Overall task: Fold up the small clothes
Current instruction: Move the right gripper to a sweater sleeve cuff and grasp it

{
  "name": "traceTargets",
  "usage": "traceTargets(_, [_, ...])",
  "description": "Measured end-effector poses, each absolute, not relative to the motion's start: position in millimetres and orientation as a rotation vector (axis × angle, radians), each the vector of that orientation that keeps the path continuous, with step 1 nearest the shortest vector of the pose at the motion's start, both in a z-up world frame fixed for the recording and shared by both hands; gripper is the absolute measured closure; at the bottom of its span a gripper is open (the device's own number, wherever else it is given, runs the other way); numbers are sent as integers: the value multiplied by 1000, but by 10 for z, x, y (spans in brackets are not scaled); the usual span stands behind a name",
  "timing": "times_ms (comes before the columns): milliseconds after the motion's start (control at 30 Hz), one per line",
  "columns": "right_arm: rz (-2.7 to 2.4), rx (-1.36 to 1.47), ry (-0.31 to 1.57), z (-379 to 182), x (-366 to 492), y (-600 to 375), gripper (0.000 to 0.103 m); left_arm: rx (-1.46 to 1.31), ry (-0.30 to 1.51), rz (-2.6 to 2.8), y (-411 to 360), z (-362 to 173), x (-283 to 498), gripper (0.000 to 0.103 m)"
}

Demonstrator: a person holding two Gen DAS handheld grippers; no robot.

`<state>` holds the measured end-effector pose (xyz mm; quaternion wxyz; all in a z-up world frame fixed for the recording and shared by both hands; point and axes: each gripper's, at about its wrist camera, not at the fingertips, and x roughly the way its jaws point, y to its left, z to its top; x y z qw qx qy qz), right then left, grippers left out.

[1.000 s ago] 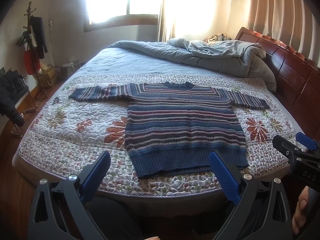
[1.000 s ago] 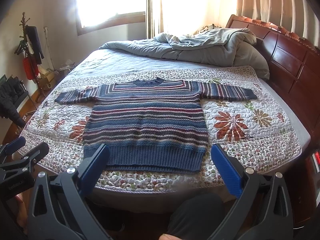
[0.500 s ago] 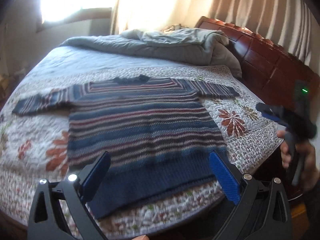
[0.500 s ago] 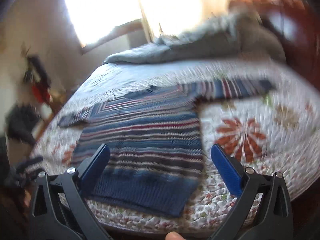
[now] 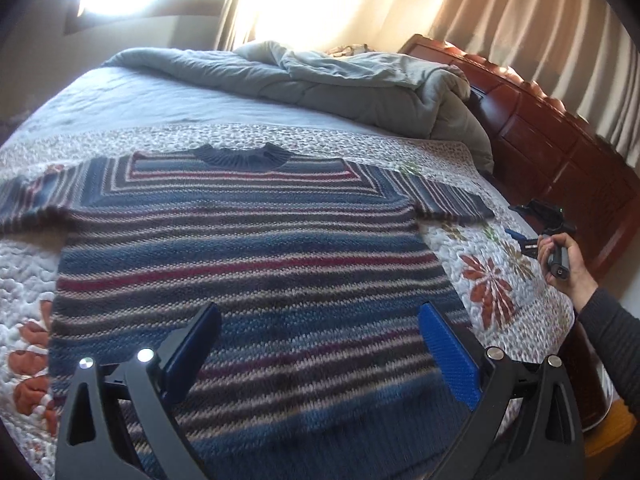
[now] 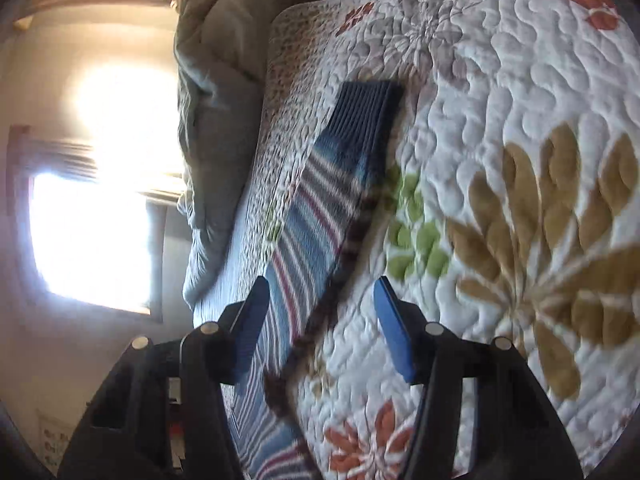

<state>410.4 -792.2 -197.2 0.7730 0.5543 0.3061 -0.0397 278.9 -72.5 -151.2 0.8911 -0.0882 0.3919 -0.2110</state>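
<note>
both grippers have closed in on the bed since a moment ago, and the right one has rolled sideways toward a sleeve.

one striped sweater (image 5: 248, 264) lies flat, face up, on one floral quilt (image 5: 500, 280), its collar at 12 o'clock and hem at 6 o'clock in the left wrist view. it has two sleeves spread out sideways. one grey duvet (image 5: 320, 80) is heaped beyond it at 12 o'clock, and one wooden headboard (image 5: 560, 152) runs along at 2 o'clock.

two grippers show. the left gripper (image 5: 320, 340) hovers over the sweater's lower body with its blue fingers (image 5: 448, 360) spread wide, holding nothing; whether they touch the knit cannot be told.

the right gripper (image 6: 320, 320), seen small at 3 o'clock in the left wrist view and held in one bare hand (image 5: 564, 268), is turned on its side. its fingers (image 6: 392, 336) are parted, less widely, on either side of the right sleeve (image 6: 320, 208), whose ribbed cuff points to 12 o'clock. they grip nothing.
</note>
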Motion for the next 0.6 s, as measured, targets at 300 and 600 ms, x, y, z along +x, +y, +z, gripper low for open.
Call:
traceTargets(300, [-182, 1199, 696, -2307, 4782, -8290, 51, -241, 847, -420, -797, -1816, 3362, 4])
traceTargets(600, [-218, 1130, 678, -2360, 5076, -8330, 56, -309, 847, -428, -754, -2070, 3461, 4])
